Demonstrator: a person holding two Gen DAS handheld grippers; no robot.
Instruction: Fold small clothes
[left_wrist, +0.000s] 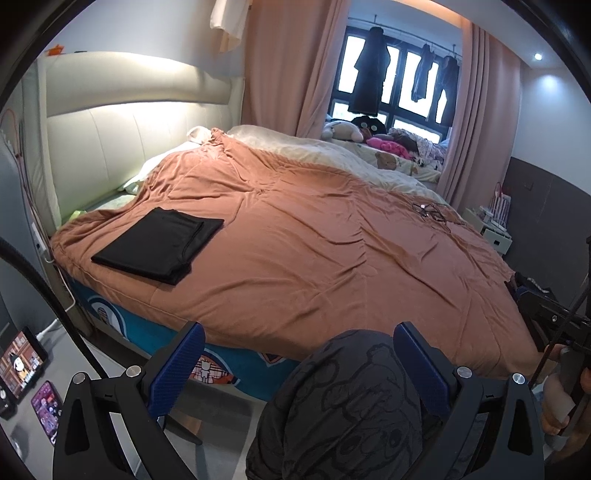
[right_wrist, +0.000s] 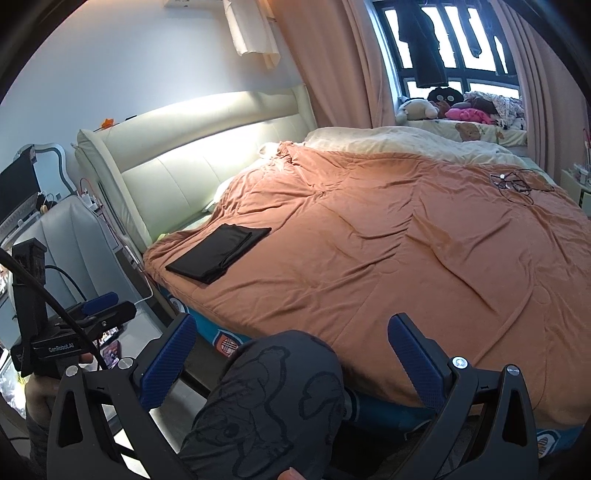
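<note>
where the left wrist view looks over the bed (left_wrist: 314, 236), the left claw (left_wrist: 295, 365) stands spread and empty above a knee in printed grey trousers (left_wrist: 351, 398); a folded black garment (left_wrist: 159, 245) lies flat near the headboard (left_wrist: 129, 129). seen from the right wrist, the right claw (right_wrist: 291, 358) is likewise spread; the garment (right_wrist: 218, 253) lies on the orange blanket (right_wrist: 369, 240), with what may be cables (right_wrist: 517, 182) far off.

The right claw (right_wrist: 291, 354) stands wide open above a grey printed knee (right_wrist: 273, 398). A folded black garment (right_wrist: 218, 253) lies flat near the bed's (right_wrist: 369, 236) left edge, by the headboard (right_wrist: 192, 147).
</note>
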